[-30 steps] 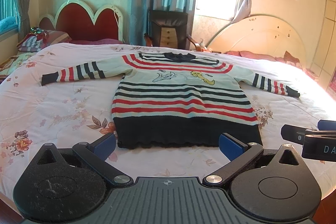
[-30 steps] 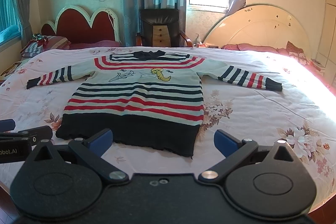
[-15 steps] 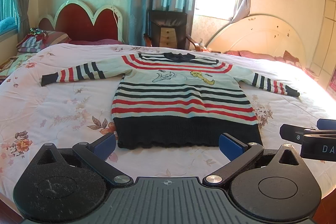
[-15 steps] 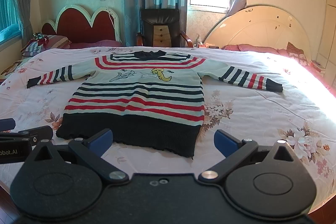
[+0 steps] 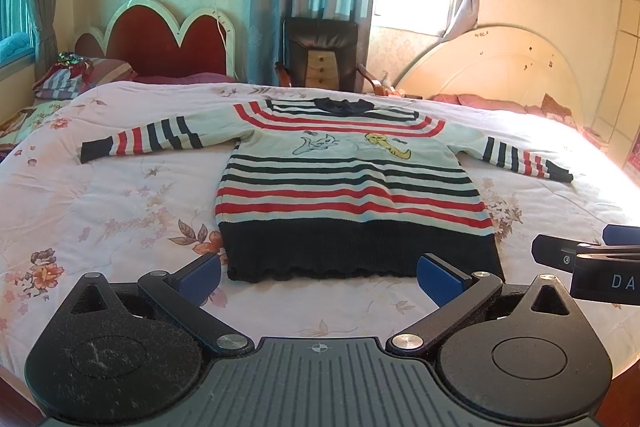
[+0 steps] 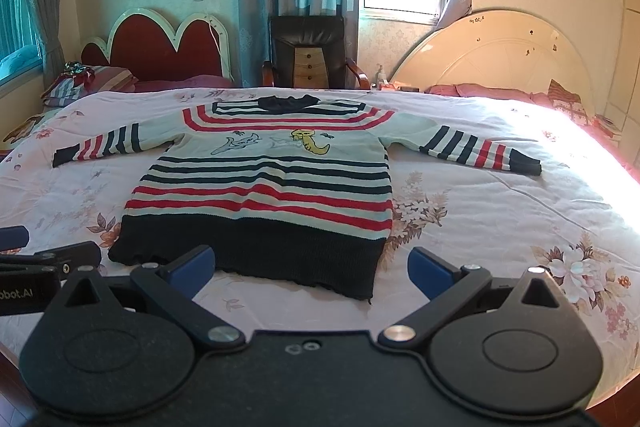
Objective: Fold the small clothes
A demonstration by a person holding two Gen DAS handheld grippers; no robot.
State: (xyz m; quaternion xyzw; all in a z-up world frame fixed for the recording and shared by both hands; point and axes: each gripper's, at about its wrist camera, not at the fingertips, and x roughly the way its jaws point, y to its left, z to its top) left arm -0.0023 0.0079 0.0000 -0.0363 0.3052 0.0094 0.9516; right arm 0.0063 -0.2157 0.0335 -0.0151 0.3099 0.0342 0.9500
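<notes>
A small striped sweater (image 5: 348, 187) lies flat, front up, on the bed, sleeves spread wide, black hem nearest me; it also shows in the right wrist view (image 6: 264, 187). Its left sleeve (image 5: 140, 141) and right sleeve (image 6: 480, 149) rest on the quilt. My left gripper (image 5: 320, 277) is open and empty, just short of the hem. My right gripper (image 6: 312, 269) is open and empty, near the hem's right part. Each gripper shows at the edge of the other's view, the right one (image 5: 576, 253) and the left one (image 6: 44, 259).
The bed is covered by a white floral quilt (image 5: 100, 211). A red headboard (image 5: 168, 43), a black chair (image 5: 324, 55) and a cream headboard (image 5: 492, 67) stand behind it. Pillows (image 5: 76, 79) lie at the far left.
Both views have drifted very slightly; the sweater and both open grippers are otherwise as before.
</notes>
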